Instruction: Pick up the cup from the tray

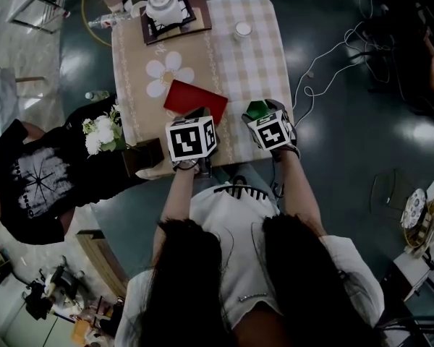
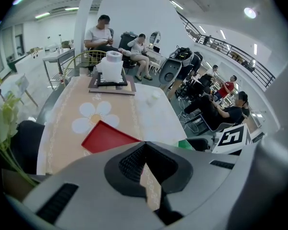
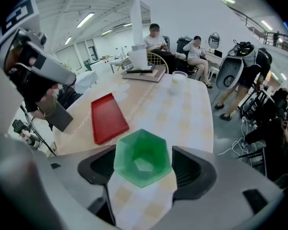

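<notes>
A green faceted cup (image 3: 143,157) sits between the jaws of my right gripper (image 3: 144,163), whose pads press on both its sides. The head view shows this cup (image 1: 257,109) held by the right gripper (image 1: 262,116) over the table's near right corner, apart from the red tray (image 1: 195,98). The tray (image 3: 108,117) lies flat to the left of the cup with nothing on it. My left gripper (image 1: 197,114) hovers at the tray's near edge; its jaws (image 2: 145,146) meet at the tips with nothing held. The red tray (image 2: 108,137) lies just ahead of it.
A white teapot (image 1: 163,4) stands on a dark tray at the table's far end, and a small white cup (image 1: 242,29) is at the far right. White flowers (image 1: 101,132) are by the left edge. People sit beyond the table; cables (image 1: 325,71) lie on the floor at right.
</notes>
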Demonstrator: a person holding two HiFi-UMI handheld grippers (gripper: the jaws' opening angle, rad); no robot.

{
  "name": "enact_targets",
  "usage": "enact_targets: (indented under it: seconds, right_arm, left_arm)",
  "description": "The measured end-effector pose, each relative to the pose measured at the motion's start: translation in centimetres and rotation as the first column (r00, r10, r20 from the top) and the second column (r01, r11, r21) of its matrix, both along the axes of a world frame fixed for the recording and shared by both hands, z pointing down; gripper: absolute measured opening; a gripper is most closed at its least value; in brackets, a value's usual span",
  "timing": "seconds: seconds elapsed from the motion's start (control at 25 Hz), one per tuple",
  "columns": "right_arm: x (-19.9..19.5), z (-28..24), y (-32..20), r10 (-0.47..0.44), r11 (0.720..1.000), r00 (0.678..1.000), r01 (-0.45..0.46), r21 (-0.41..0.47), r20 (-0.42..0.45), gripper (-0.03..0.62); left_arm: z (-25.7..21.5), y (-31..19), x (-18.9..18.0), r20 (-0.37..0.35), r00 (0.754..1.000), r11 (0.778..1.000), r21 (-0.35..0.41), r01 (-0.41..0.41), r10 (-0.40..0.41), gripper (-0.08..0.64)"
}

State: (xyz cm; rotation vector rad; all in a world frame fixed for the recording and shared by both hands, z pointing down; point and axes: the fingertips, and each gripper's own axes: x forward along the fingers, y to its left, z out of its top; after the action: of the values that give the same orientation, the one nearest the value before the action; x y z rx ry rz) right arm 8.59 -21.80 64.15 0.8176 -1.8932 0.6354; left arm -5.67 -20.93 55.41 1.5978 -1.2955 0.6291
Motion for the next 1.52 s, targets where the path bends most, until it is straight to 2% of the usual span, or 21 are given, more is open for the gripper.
enact_targets:
  seconds: [0.12,0.2,0.44,0.56,0.68,0.72,0.8,0.88,1.08,1.2,1.36,1.52]
  right_arm:
    - [-0.1,-0.8,0.3,-0.016,1.0,1.0,0.016,0.004,0.023,0.359]
    - [0.0,-2.1,-0.1,-0.004,0.999,0.999,0.003,0.039,0.047,0.367]
    - [-0.5,-8.4,-2.6,0.04,0.982,0.981,-0.074,0.173,0.189,0.368]
    - [-1.1,-11.1,-3.4,0.042,0.976,0.966,-0.094,0.195,0.255,0.368]
    - [-1.6,-12.8,-3.5,0.025,0.971,0.959,-0.091,0.221,0.283,0.365]
    - [-1.6,-13.2,-3.4,0.023,0.967,0.959,-0.093,0.237,0.283,0.354]
    - [-1.7,-13.9,-3.4,0.027,0.957,0.961,-0.104,0.271,0.276,0.231]
    - [-2.0,-14.4,-3.3,0.03,0.951,0.962,-0.111,0.289,0.273,0.185]
    - [-3.5,-16.1,-3.2,0.072,0.942,0.934,-0.179,0.285,0.349,0.02]
    - [-4.4,-16.5,-3.1,0.06,0.938,0.941,-0.166,0.303,0.332,0.011]
    - [-4.4,-17.2,-3.3,0.094,0.917,0.94,-0.21,0.338,0.327,0.011]
    - [-4.7,-17.6,-3.1,0.078,0.913,0.951,-0.188,0.362,0.299,0.009]
  left_arm:
    - [0.0,0.3,-0.4,0.01,1.0,1.0,0.002,0.013,-0.013,0.008]
    - [-0.1,0.4,-0.6,0.015,1.0,1.0,0.008,0.018,-0.018,0.008]
    - [-1.0,0.5,-0.1,0.002,1.0,0.999,0.038,0.025,-0.025,0.008]
    - [-1.7,0.4,-0.1,0.006,1.0,0.997,0.064,0.03,-0.031,0.008]
    - [-2.6,0.3,-0.2,0.009,0.999,0.995,0.093,0.04,-0.041,0.008]
    - [-2.9,0.3,-0.3,0.01,0.999,0.994,0.104,0.043,-0.044,0.008]
    - [-3.6,0.1,-0.4,0.014,0.999,0.99,0.131,0.049,-0.051,0.008]
    - [-4.2,0.1,-0.4,0.011,0.998,0.987,0.153,0.055,-0.058,0.008]
    - [-5.5,0.5,-0.3,-0.001,0.998,0.979,0.19,0.069,-0.07,0.008]
    - [-6.0,0.6,-0.4,0.006,0.997,0.975,0.207,0.075,-0.078,0.008]
    - [-6.3,1.0,-0.5,0.007,0.996,0.974,0.213,0.083,-0.087,0.008]
    - [-6.7,1.3,-0.5,0.009,0.996,0.971,0.224,0.088,-0.092,0.008]
